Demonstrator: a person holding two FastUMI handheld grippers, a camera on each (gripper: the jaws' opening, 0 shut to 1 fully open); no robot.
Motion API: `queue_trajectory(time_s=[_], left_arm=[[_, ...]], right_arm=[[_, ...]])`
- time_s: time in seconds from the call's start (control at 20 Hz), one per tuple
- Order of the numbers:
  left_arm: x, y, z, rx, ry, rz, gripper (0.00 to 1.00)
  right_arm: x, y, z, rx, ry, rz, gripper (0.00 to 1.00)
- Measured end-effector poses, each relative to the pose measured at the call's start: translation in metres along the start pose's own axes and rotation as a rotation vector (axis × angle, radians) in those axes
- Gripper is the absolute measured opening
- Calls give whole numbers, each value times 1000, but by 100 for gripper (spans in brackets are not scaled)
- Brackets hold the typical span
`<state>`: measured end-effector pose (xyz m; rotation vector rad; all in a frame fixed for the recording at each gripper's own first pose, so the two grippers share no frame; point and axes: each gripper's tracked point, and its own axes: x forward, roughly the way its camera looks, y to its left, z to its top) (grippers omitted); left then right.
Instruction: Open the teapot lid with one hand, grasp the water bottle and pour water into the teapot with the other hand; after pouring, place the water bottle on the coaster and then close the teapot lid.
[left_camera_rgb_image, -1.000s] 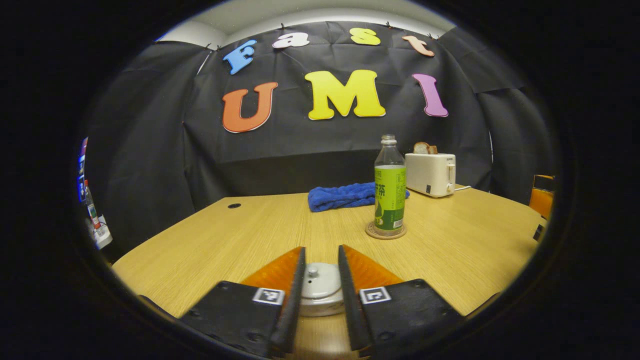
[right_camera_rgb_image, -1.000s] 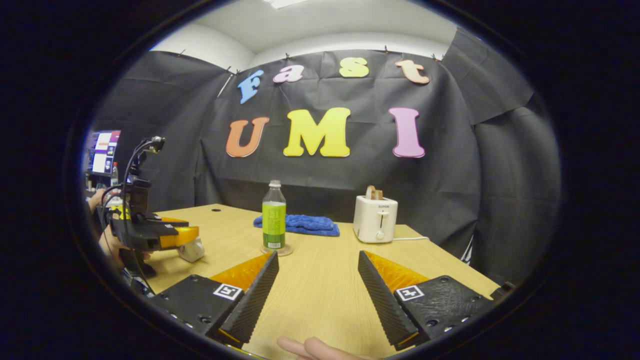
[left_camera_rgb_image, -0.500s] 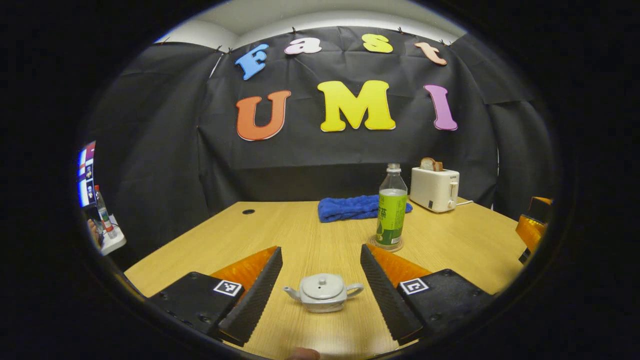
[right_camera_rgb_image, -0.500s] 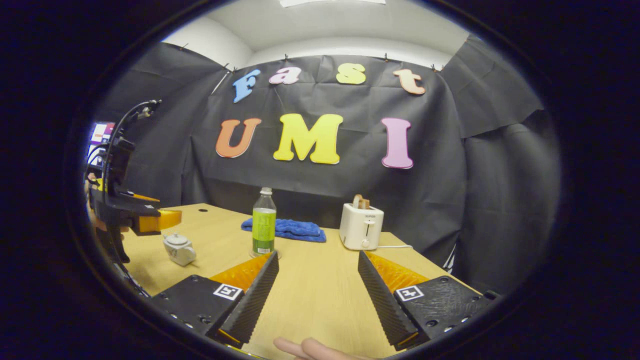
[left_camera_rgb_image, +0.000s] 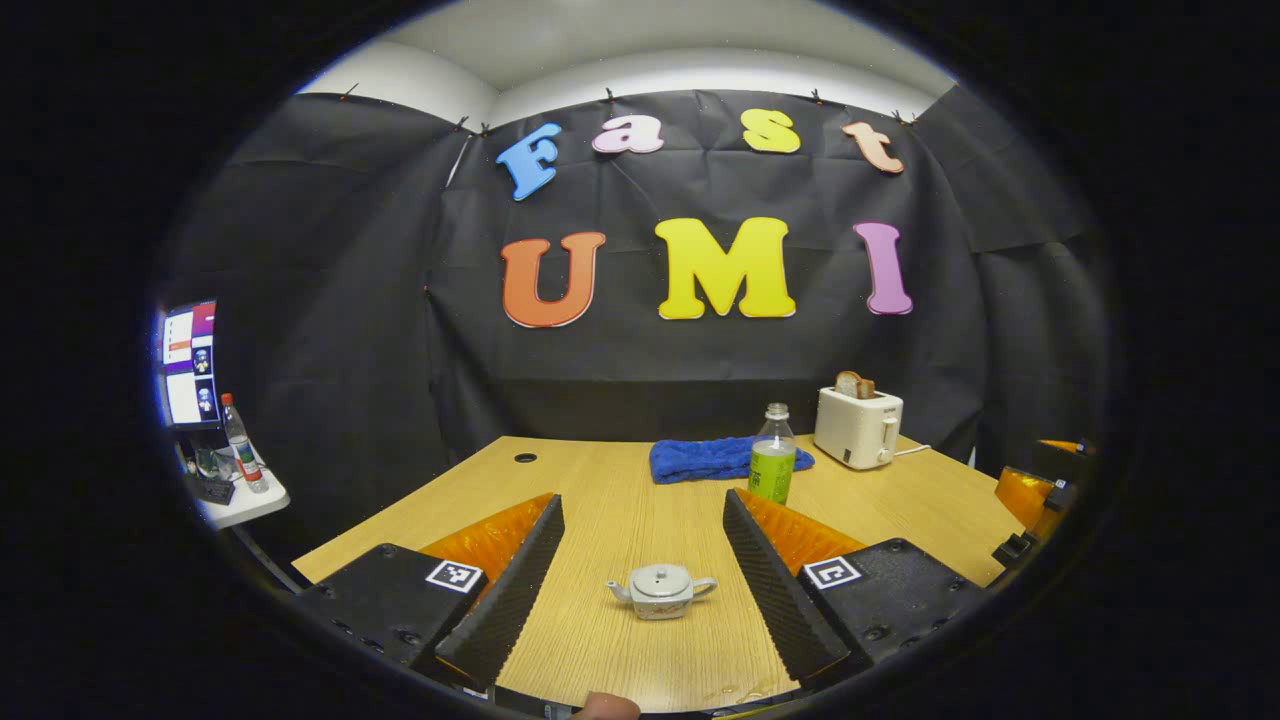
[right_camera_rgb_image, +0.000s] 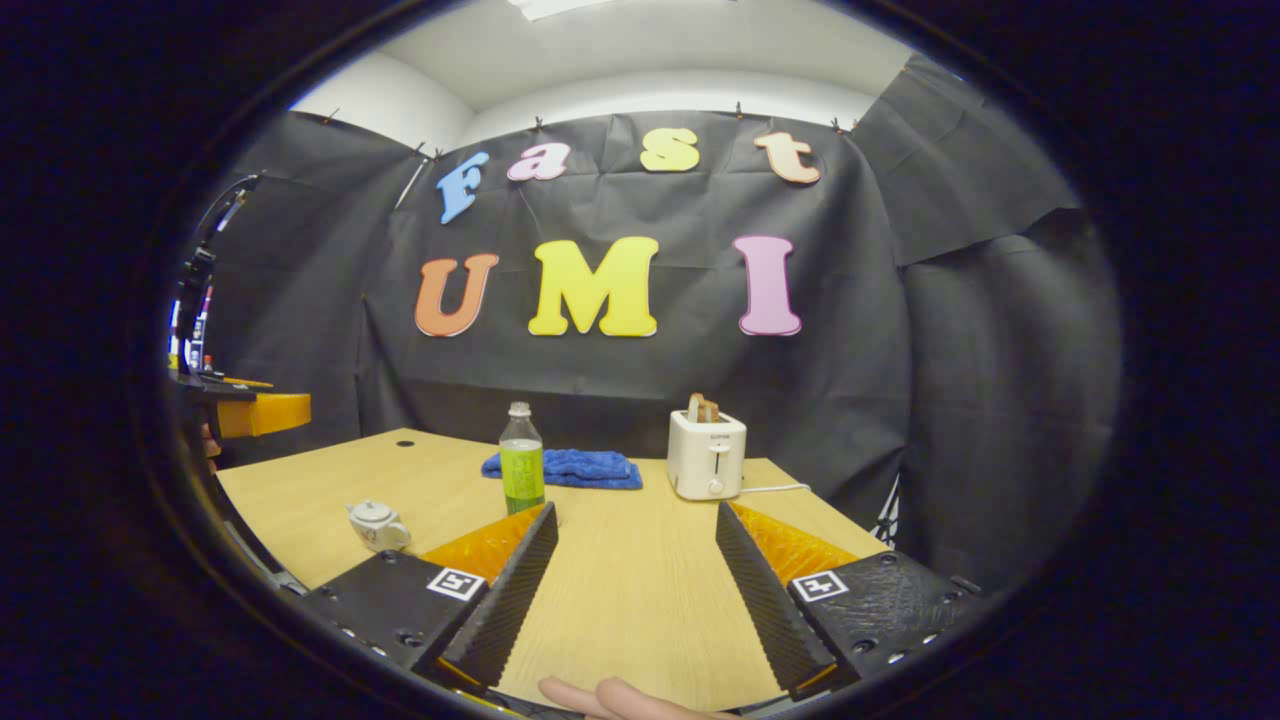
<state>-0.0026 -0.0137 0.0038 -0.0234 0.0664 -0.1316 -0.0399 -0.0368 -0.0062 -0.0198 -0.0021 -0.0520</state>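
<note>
Wood-grain tabletop (left_camera_rgb_image: 620, 480) carries everything the task needs. Small white ceramic teapot (left_camera_rgb_image: 661, 590) sits near the front edge w/ its knobbed lid (left_camera_rgb_image: 660, 576) on, spout to one side, handle to the other; in the left gripper view it lies between the fingers' lines but well ahead of the tips, nothing touching it. Left gripper (left_camera_rgb_image: 640, 560) is released, jaws spread wide, holding nothing. Right gripper (right_camera_rgb_image: 635, 560) likewise spread wide & empty, over bare table.

Clear plastic water bottle w/ green label (right_camera_rgb_image: 521, 472) stands upright farther back; its base is hidden behind a finger in both views, so can't confirm the coaster under it. Teapot in right gripper view (right_camera_rgb_image: 378, 525) sits off to the left, well apart from the bottle.

Judgement: lid on, bottle standing, both claws empty & held clear – reads as either the very start or the finished state; can't tell which from this alone. Wide jaws suit either a fresh approach or a pull-away.

Bystanders: blue terry towel (left_camera_rgb_image: 715, 458) behind the bottle, white toaster w/ bread in it (right_camera_rgb_image: 706, 455) at rear right. Neither near the working area.
</note>
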Motion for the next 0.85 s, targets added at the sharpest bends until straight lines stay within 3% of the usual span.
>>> queue_trajectory(time_s=[0.15, 0.4, 0.85], left_arm=[[-12, 1, 7, 65, -29, 15, 100], [-22, -3, 22, 0, -105, 23, 99], [-17, -8, 14, 12, -91, 9, 99]], right_arm=[[-12, -13, 5, -15, 1, -40, 95], [-19, -10, 8, -2, -6, -12, 97], [-11, -10, -4, -4, 13, -5, 95]])
